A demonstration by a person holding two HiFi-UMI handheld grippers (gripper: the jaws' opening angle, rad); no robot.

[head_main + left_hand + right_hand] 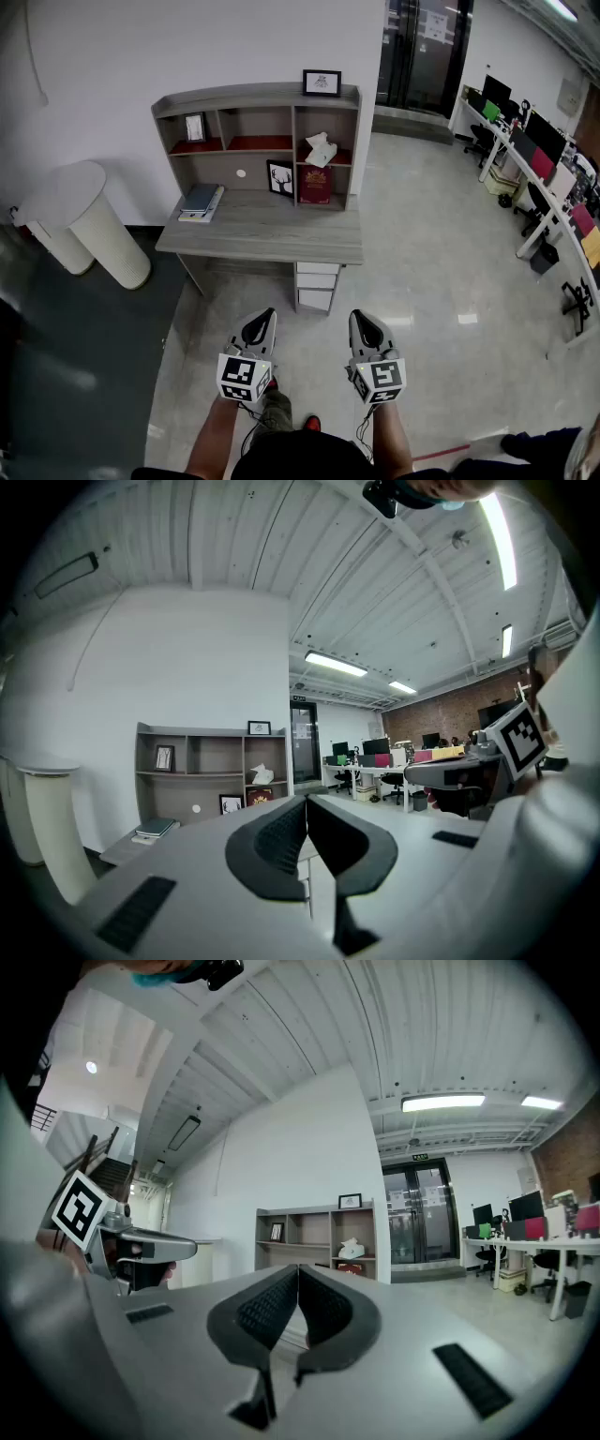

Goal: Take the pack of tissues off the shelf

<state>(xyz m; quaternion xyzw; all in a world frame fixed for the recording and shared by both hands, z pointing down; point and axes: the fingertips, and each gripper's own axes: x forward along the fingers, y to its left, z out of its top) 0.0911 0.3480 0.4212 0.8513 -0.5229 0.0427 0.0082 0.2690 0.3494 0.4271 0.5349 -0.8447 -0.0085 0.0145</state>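
Not yet started. Tissues (320, 150) on shelf (244, 97), upper centre, well apart from left gripper (264, 319) and right gripper (360, 321), low centre; both pressed together, empty. Left to do: approach, grasp, lift off.

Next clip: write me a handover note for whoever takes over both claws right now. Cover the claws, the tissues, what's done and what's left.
Left claw: shut, empty, held level, well short of the desk.
Right claw: shut, empty, level, beside the left one.
Tissues: in the upper right compartment of the shelf, which stands on the desk.
Done: nothing yet; tissues untouched.
Left: walk up, open a claw, grip the tissues, lift them out.
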